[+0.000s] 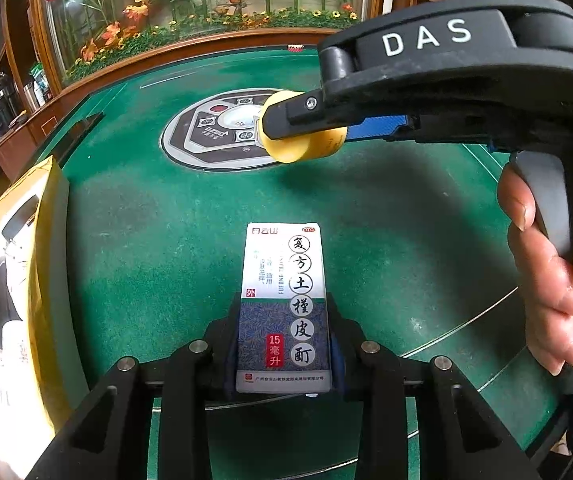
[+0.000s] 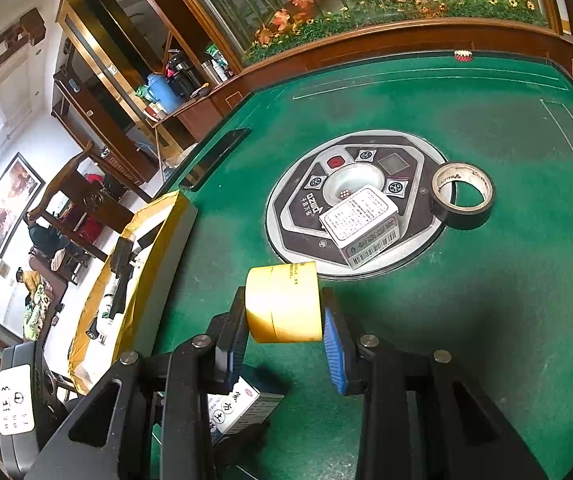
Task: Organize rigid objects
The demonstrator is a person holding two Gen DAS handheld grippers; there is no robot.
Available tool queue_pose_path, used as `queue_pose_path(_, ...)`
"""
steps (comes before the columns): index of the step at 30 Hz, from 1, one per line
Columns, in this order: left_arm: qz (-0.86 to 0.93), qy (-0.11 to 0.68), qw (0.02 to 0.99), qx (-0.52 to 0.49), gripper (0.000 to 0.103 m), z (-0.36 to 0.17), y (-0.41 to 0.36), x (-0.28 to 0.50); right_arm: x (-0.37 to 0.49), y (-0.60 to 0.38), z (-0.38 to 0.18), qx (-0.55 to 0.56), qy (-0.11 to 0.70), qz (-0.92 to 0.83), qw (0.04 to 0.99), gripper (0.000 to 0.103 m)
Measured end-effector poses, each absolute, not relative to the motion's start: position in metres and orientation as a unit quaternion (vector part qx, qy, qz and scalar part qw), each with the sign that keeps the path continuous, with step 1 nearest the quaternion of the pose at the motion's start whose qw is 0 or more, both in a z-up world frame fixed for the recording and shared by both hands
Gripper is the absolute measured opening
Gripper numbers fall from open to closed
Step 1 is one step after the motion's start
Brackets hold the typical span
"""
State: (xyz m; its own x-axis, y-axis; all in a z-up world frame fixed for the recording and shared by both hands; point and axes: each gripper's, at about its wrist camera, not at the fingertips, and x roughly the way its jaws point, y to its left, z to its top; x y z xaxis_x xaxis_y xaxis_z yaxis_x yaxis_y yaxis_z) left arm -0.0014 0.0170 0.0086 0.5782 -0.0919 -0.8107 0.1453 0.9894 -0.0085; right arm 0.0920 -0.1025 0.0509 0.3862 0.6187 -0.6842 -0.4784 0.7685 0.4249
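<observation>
medicine box (image 1: 284, 308): light, stiff cardboard, left fingers (image 1: 230, 344) clamped on its long sides
yellow tape roll (image 2: 284, 304): light, rigid, right fingers (image 2: 334, 348) clamped across flat faces

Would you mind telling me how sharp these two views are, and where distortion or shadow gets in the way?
Left wrist view: the medicine box print is crisp; fisheye bends the table edge, corners go black. Right wrist view: the yellow tape roll is sharp, the green felt to its right lies in dark shadow, and the window at the left edge is blown out.
</observation>
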Motion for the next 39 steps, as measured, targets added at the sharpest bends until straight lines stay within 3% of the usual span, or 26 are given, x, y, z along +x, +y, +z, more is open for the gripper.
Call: queue_pose_path(39, -0.053, 0.398, 0.915, -0.036, 0.036, 0.044, 0.053, -0.026, 0.088, -0.095, 0.046, 0.053, 0.439, 0.320, 0.838, 0.033)
